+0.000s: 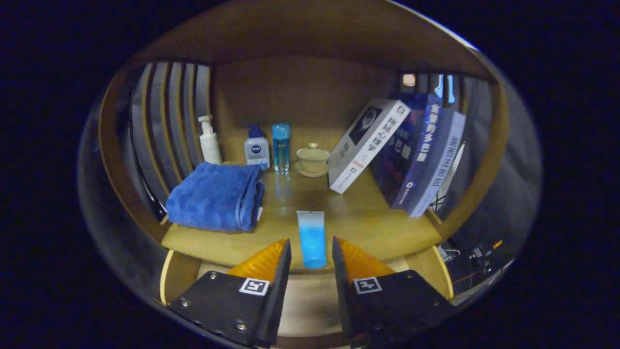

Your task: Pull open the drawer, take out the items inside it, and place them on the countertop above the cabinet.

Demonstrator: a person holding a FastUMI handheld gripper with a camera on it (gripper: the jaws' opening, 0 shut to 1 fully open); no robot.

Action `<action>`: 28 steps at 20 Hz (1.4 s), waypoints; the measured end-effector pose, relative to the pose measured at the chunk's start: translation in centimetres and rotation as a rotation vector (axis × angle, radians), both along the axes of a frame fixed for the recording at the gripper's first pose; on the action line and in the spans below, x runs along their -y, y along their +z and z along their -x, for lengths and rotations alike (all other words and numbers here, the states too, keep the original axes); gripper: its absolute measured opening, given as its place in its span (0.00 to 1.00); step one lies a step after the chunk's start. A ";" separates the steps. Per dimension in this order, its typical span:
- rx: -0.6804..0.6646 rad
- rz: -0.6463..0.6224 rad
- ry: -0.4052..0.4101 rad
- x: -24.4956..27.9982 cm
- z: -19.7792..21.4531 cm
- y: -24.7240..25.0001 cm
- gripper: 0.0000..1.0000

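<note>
Blue tube [311, 238] lies flat on the desk [368, 223] at its front edge, cap end toward the camera and just overhanging the edge, body pointing back into the shelf alcove. Hand-held gripper [311, 252] has its fingers apart, one either side of the tube near its cap end, neither touching it as far as I can tell. Reads as the tube being on the countertop, so either just placed or about to be regripped; can't tell which. If releasing: back straight out along the tube's axis, keep the fingers wide so they don't drag it off the edge. If nudging: push it a bit deeper, since the overhang looks tippy. Drawer itself not clearly visible; the wood panel below the front edge may be it. Left front of the desk: folded blue towel [215, 196]. Back edge: white pump bottle [209, 140], small pump bottle with a blue top [256, 148], tall clear blue bottle [281, 148], lidded cup on a saucer [312, 159]. Right side: books [411, 155] leaning left, well apart from the tube.
</note>
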State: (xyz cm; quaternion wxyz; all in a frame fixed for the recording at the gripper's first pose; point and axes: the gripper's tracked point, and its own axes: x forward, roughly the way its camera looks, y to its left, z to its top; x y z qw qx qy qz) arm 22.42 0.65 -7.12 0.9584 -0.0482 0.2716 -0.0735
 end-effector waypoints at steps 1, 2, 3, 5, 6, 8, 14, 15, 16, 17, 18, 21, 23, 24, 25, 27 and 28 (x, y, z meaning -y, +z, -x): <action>0.041 -0.001 -0.002 0.0 1.4 0.9 0.49; 0.081 0.000 -0.002 0.1 2.8 1.5 0.50; 0.114 0.001 -0.002 0.3 4.3 2.0 0.50; 0.179 0.005 0.007 0.3 7.5 2.2 0.50; 0.208 0.003 0.013 0.3 8.9 2.1 0.50; 0.253 -0.010 0.052 -0.5 11.5 1.5 0.50; 0.300 -0.048 0.118 -1.8 18.3 -2.5 0.50; 0.283 -0.059 0.114 -1.6 19.2 -3.5 0.50; 0.274 -0.075 0.121 -1.9 20.0 -4.6 0.50; 0.270 -0.091 0.133 -2.1 20.7 -5.4 0.50; 0.263 -0.103 0.134 -2.0 21.1 -6.3 0.50; 0.233 -0.150 0.113 -1.6 21.5 -8.8 0.50; 0.222 -0.160 0.098 -1.0 21.3 -9.7 0.50; 0.217 -0.159 0.087 -0.6 21.0 -10.2 0.57; 0.212 -0.157 0.076 -0.3 20.9 -10.6 0.64; 0.211 -0.141 0.053 0.2 20.5 -11.0 0.78; 0.216 -0.140 0.051 0.2 20.1 -11.0 0.85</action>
